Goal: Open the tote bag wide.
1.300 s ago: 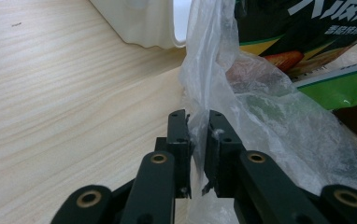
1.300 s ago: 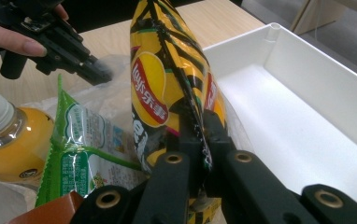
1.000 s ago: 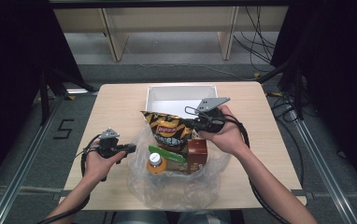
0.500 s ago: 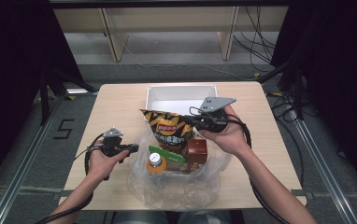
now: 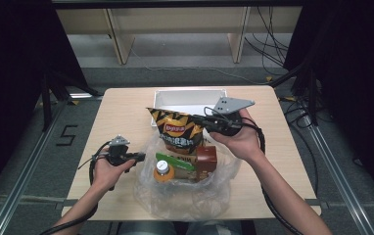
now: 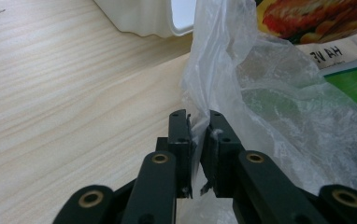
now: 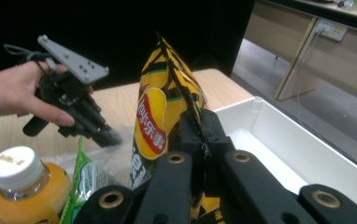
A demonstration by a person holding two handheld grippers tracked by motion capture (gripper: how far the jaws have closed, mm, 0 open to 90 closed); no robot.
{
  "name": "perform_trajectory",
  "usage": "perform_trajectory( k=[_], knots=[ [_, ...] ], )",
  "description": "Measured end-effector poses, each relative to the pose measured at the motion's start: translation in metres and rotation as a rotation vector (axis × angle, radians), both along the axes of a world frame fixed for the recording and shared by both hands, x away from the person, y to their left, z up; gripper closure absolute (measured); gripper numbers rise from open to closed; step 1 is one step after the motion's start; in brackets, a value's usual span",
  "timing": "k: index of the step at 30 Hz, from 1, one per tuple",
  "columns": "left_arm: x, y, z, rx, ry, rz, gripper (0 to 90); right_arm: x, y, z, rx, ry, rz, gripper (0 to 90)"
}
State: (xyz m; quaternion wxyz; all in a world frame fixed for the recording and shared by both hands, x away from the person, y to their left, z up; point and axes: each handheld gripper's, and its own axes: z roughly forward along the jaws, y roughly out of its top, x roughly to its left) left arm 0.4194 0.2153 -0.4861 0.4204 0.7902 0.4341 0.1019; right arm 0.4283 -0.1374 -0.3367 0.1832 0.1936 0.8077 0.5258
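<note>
Your right gripper (image 7: 200,135) is pinched on the top seam of the chip bag (image 5: 177,129), holding it upright above the plastic bag (image 5: 185,193), just in front of the white bin (image 5: 190,98). Your left gripper (image 6: 199,135) is clamped on the plastic bag's thin edge. The chip bag looks light, puffy and crushable, so I'd keep to the flat seam and off the belly. The film is limp and slick, likely to slip
</note>
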Motion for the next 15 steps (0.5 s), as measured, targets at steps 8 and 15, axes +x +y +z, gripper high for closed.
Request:
perform_trajectory(
  k=[8,15],
  knots=[
    [-0.001,-0.001,-0.001,0.007,0.002,-0.002,80.7,0.0,-0.003,0.008,0.045,-0.029,-0.003,90.0],
    [-0.001,-0.002,-0.001,0.004,-0.003,-0.003,80.7,0.0,-0.005,0.015,0.086,-0.067,-0.009,90.0]
  ],
)
